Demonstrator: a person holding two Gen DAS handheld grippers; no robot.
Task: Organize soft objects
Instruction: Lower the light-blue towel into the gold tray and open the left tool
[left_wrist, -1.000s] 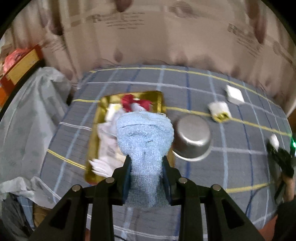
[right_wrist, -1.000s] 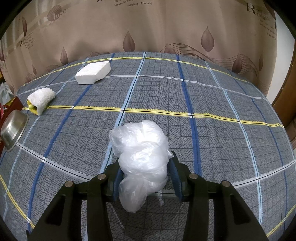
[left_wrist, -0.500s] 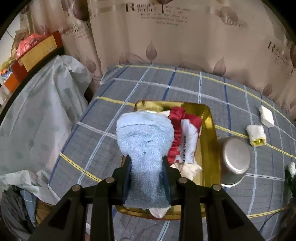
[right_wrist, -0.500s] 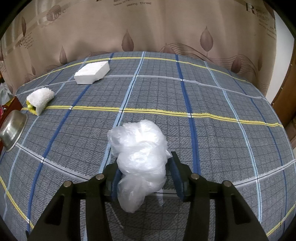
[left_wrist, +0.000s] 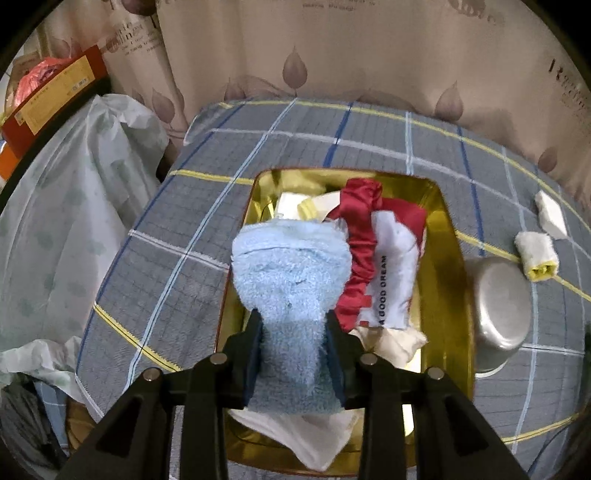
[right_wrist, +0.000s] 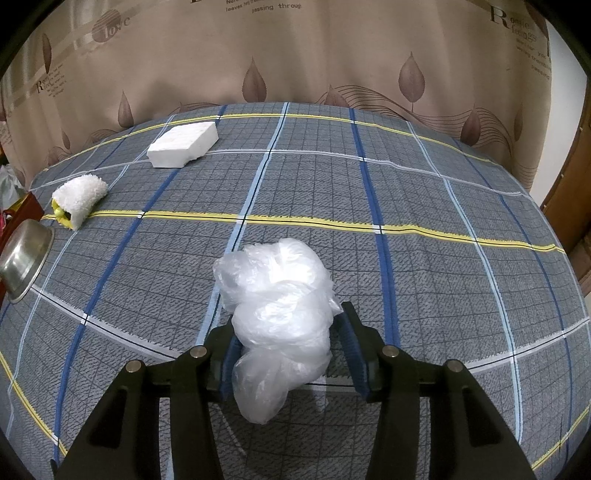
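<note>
The left gripper (left_wrist: 293, 345), jaws just loosening around a blue towel (left_wrist: 291, 280) over the gold tray (left_wrist: 448, 236) (already crowded), should release low; the right gripper's (right_wrist: 286, 349) jaws grip a plastic bag (right_wrist: 277, 299).

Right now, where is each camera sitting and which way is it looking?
Left wrist view: sits on the left gripper, looking down along its fingers at the blue towel between them, over the gold tray; only the black fingers show.
Right wrist view: sits on the right gripper, looking down across the checked cloth at the plastic bag between its fingers; only the fingers show.
Both views share the steel bowl, the white roll, the foam block and the curtain.
</note>
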